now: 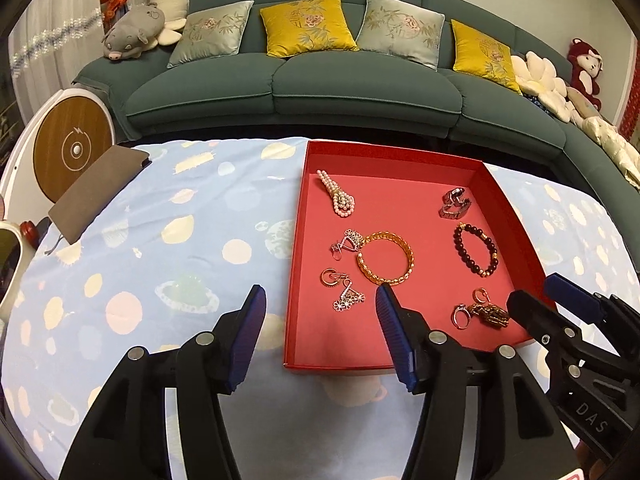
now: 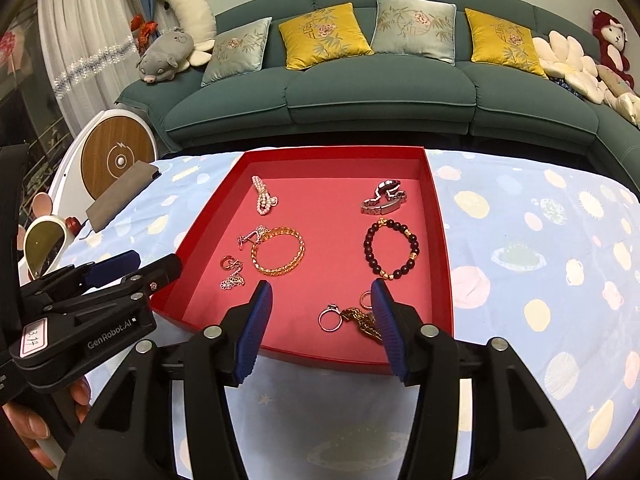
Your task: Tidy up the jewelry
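Lying on a blue tablecloth (image 1: 168, 240) with pale planets, the red tray (image 1: 400, 156) is the landmark for all the rest; every piece of jewelry sits inside it, on its flat red floor. At the tray's far left corner lies a pearl hair clip (image 1: 339, 197); at the far right side lies a metal watch (image 2: 384, 198), folded on itself. Nearer than the watch, along the tray's right wall, rests a dark bead bracelet (image 1: 477, 250); at the tray's middle lies a gold bangle (image 2: 278, 253), and a sparkly earring (image 1: 347, 243) touches its left edge. Close to the tray's left wall, on the near side of the bangle, sit a small hoop earring (image 1: 330, 277) and a flower earring (image 2: 232, 281), just beside each other. At the tray's near right corner are a silver ring (image 2: 330, 318), a thin gold ring (image 2: 365, 299) and a gold chain piece (image 1: 491, 314), the last two partly hidden in the right wrist view.

The left gripper (image 1: 320, 330) hangs above the tray's near left corner, its blue pads wide apart and holding nothing; the right gripper (image 2: 322, 322) hangs above the tray's near edge, its fingers spread also and empty, with the silver ring seen between them.

Beyond the tray's far wall stands a green sofa (image 2: 380, 92) with cushions; far to the tray's left, at the edge of the cloth, lies a brown notebook (image 1: 100, 192).
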{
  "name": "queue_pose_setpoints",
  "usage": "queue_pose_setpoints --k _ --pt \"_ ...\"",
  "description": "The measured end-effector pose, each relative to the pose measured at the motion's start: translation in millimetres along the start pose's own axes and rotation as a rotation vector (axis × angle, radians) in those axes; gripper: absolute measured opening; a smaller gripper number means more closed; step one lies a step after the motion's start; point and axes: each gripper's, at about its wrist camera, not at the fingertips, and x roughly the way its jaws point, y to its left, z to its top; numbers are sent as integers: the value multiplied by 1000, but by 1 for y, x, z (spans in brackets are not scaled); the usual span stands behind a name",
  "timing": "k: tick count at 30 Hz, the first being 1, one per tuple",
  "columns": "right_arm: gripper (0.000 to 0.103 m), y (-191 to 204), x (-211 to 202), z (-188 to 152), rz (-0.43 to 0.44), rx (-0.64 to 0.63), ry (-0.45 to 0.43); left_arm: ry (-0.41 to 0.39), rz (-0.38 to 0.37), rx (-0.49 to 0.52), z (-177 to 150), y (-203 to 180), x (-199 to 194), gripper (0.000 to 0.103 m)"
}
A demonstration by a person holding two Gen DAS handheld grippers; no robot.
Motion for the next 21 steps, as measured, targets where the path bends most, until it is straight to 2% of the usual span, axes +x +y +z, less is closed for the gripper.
queue_pose_setpoints --k 4,7,21 --pt "56 3 -4 0 -5 -10 -11 -6 -4 -5 0 -2 -4 64" --pt "60 6 -5 -3 -14 -22 -14 -5 -8 6 -1 -5 -5 64" --pt "62 3 -4 -6 -25 -22 -5 1 11 41 -6 -17 -4 64"
